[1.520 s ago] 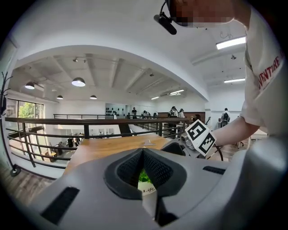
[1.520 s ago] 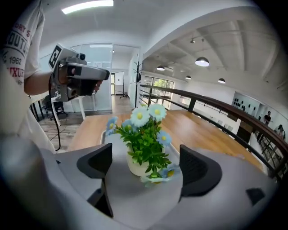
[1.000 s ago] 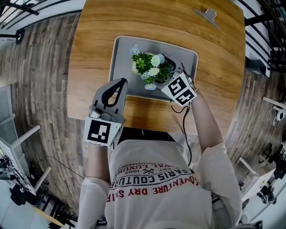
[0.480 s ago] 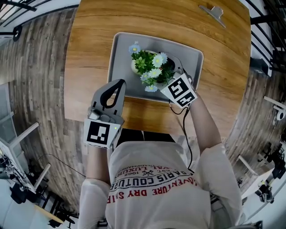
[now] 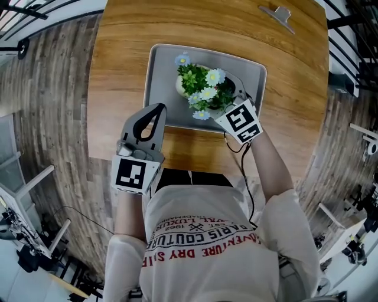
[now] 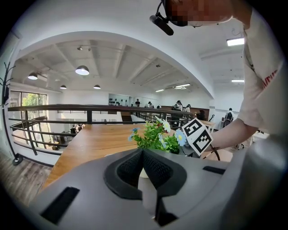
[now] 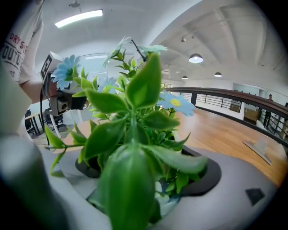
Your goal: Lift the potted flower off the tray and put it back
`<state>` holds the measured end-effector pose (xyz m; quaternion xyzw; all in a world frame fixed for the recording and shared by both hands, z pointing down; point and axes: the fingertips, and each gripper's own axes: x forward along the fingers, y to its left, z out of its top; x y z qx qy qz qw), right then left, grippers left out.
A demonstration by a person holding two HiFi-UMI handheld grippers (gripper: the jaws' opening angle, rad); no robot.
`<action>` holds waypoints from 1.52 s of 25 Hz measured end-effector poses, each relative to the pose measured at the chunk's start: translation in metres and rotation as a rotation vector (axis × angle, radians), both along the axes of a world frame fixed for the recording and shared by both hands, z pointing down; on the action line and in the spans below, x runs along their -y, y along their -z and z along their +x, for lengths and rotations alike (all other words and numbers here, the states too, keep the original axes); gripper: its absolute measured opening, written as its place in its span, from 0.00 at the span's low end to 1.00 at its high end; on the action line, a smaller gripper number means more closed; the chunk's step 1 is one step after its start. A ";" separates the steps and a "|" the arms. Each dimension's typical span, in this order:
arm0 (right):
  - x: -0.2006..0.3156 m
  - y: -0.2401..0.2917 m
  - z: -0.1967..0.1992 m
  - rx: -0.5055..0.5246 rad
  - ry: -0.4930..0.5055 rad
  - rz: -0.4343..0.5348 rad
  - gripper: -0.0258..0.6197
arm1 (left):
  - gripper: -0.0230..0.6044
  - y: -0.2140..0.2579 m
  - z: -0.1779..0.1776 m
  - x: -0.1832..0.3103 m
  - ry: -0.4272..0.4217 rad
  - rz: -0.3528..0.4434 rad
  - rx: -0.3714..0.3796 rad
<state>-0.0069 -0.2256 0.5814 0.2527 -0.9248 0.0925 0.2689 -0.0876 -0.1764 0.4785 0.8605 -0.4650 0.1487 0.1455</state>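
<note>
The potted flower (image 5: 202,88), green leaves with white and blue blooms in a white pot, is over the middle of the grey tray (image 5: 159,76) on the wooden table. My right gripper (image 5: 220,93) comes in from the near right and is shut on the pot; in the right gripper view the potted flower (image 7: 130,121) fills the space between the jaws of the right gripper (image 7: 148,173). Whether the pot rests on the tray or hangs just above it cannot be told. My left gripper (image 5: 157,109) is shut on nothing at the tray's near left edge, and the potted flower (image 6: 157,137) shows past the left gripper (image 6: 143,152).
A small grey metal stand (image 5: 277,13) sits at the table's far right. The wooden table (image 5: 118,53) has bare wood left of and beyond the tray. Black railings (image 5: 18,12) and plank floor surround the table. The person's body is against the near edge.
The flower and my right gripper have drifted slightly to the right over the tray. The left gripper has stayed in place.
</note>
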 end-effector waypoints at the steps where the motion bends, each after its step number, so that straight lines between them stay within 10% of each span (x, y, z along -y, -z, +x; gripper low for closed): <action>1: 0.003 0.005 0.002 0.004 -0.018 0.011 0.78 | 0.06 0.003 -0.001 0.001 -0.003 0.005 0.000; 38: -0.019 0.234 0.200 0.073 -0.700 0.275 0.78 | 0.06 0.161 0.058 0.036 -0.189 0.386 -0.001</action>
